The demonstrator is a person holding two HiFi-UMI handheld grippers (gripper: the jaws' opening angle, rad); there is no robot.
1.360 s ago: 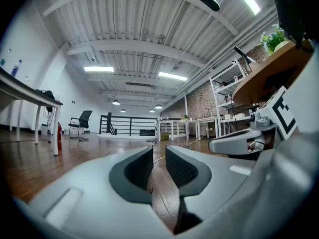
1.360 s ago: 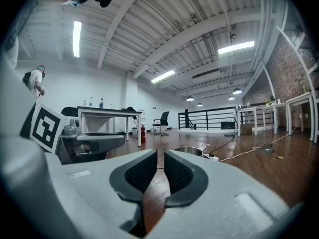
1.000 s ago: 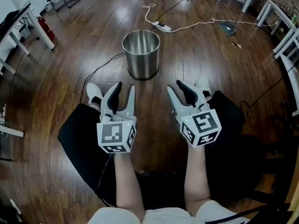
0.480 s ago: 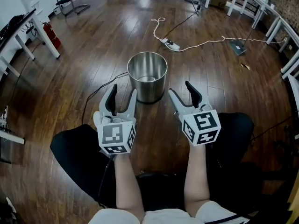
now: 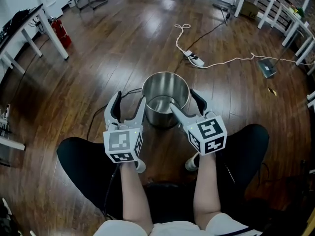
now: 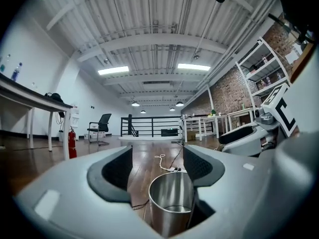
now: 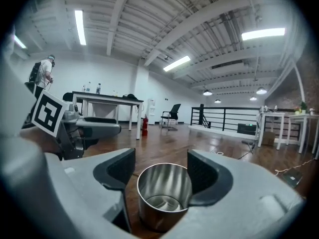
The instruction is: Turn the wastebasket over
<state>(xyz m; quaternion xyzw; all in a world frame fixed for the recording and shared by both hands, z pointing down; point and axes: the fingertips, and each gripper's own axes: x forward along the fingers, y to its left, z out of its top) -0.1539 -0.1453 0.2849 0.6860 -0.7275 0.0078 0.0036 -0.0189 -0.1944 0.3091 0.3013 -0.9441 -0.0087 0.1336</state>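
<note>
Wastebasket (image 5: pixel 160 90) showing brushed, shiny metal, inside mirroring light. Floor (image 5: pixel 108 48) gleaming: glossy dark wood planks. Left gripper (image 5: pixel 129 100), right gripper (image 5: pixel 183 100) looking smooth matt grey plastic; pads (image 6: pixel 117 168) looking black, finely textured.

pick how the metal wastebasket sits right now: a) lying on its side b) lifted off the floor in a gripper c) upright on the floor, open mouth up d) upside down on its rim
C: the head view looks straight down through the open mouth of the wastebasket to its inside bottom, and its base stands on the wooden floor.
</note>
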